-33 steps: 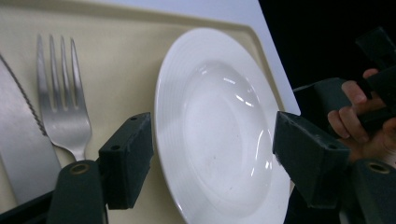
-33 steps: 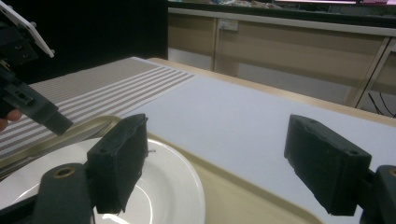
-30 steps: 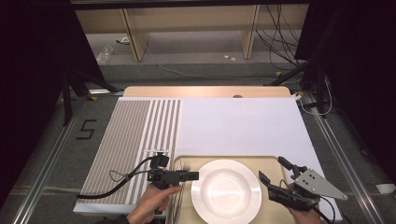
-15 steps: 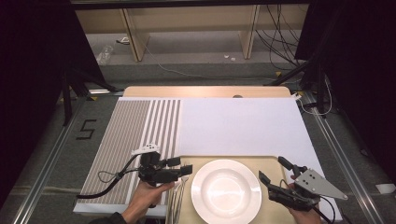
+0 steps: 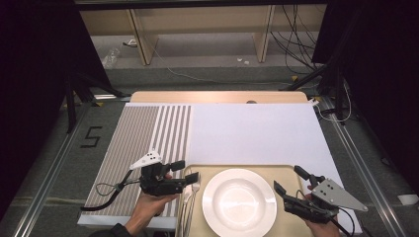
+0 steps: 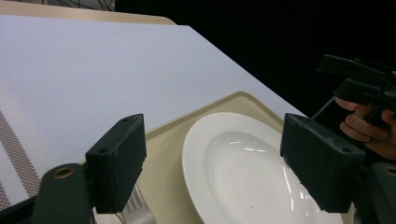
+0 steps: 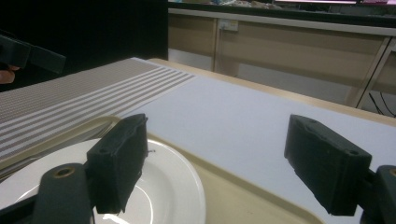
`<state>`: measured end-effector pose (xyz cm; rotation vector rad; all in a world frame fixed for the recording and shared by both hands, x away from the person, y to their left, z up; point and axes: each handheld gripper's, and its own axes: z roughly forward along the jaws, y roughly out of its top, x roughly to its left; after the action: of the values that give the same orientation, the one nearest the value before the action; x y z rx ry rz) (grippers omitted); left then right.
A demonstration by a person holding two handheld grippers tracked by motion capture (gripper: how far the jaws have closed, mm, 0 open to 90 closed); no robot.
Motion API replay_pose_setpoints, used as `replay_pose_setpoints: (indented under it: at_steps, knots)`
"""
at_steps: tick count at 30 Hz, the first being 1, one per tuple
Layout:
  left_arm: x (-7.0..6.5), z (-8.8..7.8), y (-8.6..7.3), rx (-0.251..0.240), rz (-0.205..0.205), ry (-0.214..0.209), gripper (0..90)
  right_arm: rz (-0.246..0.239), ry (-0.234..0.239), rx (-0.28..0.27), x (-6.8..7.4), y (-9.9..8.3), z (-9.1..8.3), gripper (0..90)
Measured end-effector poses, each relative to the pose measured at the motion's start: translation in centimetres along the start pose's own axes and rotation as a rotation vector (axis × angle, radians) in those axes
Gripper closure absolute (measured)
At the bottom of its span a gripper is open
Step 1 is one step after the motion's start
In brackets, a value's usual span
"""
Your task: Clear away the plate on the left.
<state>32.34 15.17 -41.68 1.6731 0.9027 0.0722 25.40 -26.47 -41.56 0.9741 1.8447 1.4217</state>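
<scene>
Plate [image 5: 239, 201], white and round, sits on a beige tray [image 5: 281, 170] in the lower middle of the high view, and I see nothing on it. At the tray's left edge, just left of the plate, I make out a fork [image 5: 190, 193] lying with its tines toward the bottom of my left gripper view [image 6: 137, 212]; I cannot tell from here whether it touches the plate. My left gripper [image 5: 188, 171] hangs in the lower left of the high view, over the tray's left edge and above the fork, pointing right toward the plate. Its jaws have just been opening and now stand wide apart with nothing between them; in the left gripper view the plate [image 6: 243, 168] and the tray [image 6: 163, 147] lie beyond the gap. My right gripper [image 5: 291, 178] is in the lower right of the high view, at the tray's right edge, angled up and left toward the plate. Its jaws are also spread wide and hold nothing, with the plate's rim [image 7: 187, 182] low on the left of the right gripper view. Under the tray, a white sheet [image 5: 252, 131] covers the table's middle and right, and a striped mat [image 5: 143, 138] lies along the left.
</scene>
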Motion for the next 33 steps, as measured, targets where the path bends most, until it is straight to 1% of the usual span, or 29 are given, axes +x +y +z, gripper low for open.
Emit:
replay_pose_setpoints:
  at_steps: [3,4,5,6,9,11,13,16,20,23,26,28,31,33]
  knots:
    - [0.3,-0.3,0.0,-0.014,0.015,0.006,22.2,0.000,0.000,0.001,0.0,0.0,0.0,22.1]
    - [0.3,-0.5,0.0,-0.017,0.025,0.014,22.2,-0.001,0.001,0.002,0.0,0.0,0.0,22.2]
    - [0.4,-0.6,-0.1,-0.019,0.045,0.020,22.2,0.000,0.001,0.002,0.0,0.0,0.0,22.2]
    - [0.5,-0.7,-0.1,-0.021,0.052,0.022,22.4,-0.001,0.001,0.002,0.0,0.0,0.0,22.2]
    - [0.7,-1.0,-0.2,-0.043,0.063,0.029,22.2,-0.001,0.000,0.002,0.0,0.0,0.0,22.1]
    - [0.7,-1.2,-0.3,-0.058,0.076,0.044,21.8,0.000,0.000,0.002,0.0,0.0,0.0,22.1]
    - [0.9,-1.4,-0.3,-0.066,0.076,0.041,21.4,0.000,0.000,0.003,0.0,0.0,0.0,22.1]
    - [0.9,-1.6,-0.4,-0.070,0.082,0.046,20.9,0.002,0.003,0.002,0.0,0.0,0.0,22.1]
    - [0.8,-1.7,-0.5,-0.065,0.109,0.057,19.8,0.005,0.003,0.001,-0.1,0.0,0.0,22.1]
    - [0.9,-1.9,-0.5,-0.068,0.109,0.053,18.1,0.003,0.005,0.002,0.0,0.0,0.0,22.0]
    - [0.9,-2.1,-0.5,-0.071,0.123,0.050,17.1,0.004,0.003,0.002,-0.1,-0.1,0.0,22.0]
    - [0.8,-2.3,-0.5,-0.084,0.144,0.046,16.5,0.006,0.004,0.002,-0.1,-0.1,0.0,22.0]
    - [0.7,-2.6,-0.6,-0.104,0.196,0.048,16.3,0.006,0.004,0.002,0.0,0.0,0.0,22.0]
    - [0.6,-2.8,-0.6,-0.107,0.205,0.060,16.3,0.005,0.004,0.003,0.0,0.0,0.0,22.0]
